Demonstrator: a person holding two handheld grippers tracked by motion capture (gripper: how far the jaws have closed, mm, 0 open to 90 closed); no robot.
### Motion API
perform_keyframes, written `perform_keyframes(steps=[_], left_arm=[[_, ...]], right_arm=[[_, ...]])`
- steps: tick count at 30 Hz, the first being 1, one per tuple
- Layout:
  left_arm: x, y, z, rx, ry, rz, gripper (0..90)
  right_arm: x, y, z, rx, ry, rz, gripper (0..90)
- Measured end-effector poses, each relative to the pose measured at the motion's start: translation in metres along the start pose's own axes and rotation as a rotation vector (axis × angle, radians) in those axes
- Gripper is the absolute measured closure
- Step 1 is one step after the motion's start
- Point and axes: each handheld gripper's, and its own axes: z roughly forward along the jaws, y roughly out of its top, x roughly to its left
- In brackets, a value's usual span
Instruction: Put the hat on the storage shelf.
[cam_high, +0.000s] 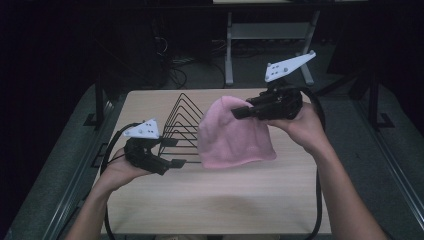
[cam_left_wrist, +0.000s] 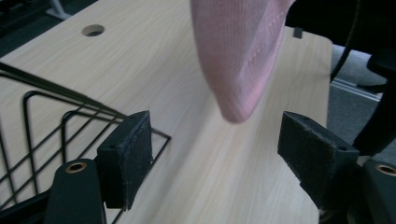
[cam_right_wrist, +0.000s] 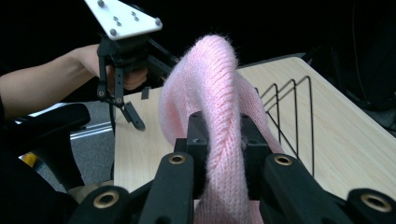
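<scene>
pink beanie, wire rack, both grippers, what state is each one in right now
pink beanie: lifted, pinched at a fold, hanging over the table.
right gripper: shut on the beanie.
left gripper: open, jaws wide apart, holding nothing, just below the beanie's hanging end.
black wire rack: upright on the table, empty.

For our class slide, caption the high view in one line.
Right tongs lift a pink knit hat above the table; open left tongs wait beside a wire rack.
</scene>
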Motion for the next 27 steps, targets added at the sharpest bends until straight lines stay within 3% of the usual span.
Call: perform_keyframes(steps=[13,15,17,20,21,23,27], left_arm=[[0.007,0.005,0.018,0.025,-0.063,-0.032,27.0],[0.010,0.004,0.018,0.017,-0.085,-0.043,36.0],[0.014,0.003,0.017,0.018,-0.096,-0.062,54.4],[0.019,0.002,0.014,0.007,-0.105,-0.081,68.8],[0.021,0.002,0.013,0.003,-0.109,-0.091,68.8],[0.025,0.003,0.009,0.001,-0.113,-0.100,78.7],[0.026,0.007,0.005,0.016,-0.097,-0.068,81.4]], right_arm=[[0.008,0.022,0.023,-0.010,0.059,-0.051,78.4],[0.008,0.024,0.026,-0.013,0.065,-0.058,78.4],[0.008,0.028,0.030,-0.019,0.070,-0.064,78.3],[0.007,0.030,0.031,-0.025,0.069,-0.069,78.3],[0.006,0.030,0.031,-0.027,0.067,-0.069,78.3],[0.004,0.032,0.033,-0.037,0.068,-0.064,78.3],[0.000,0.034,0.035,-0.046,0.069,-0.062,78.2]])
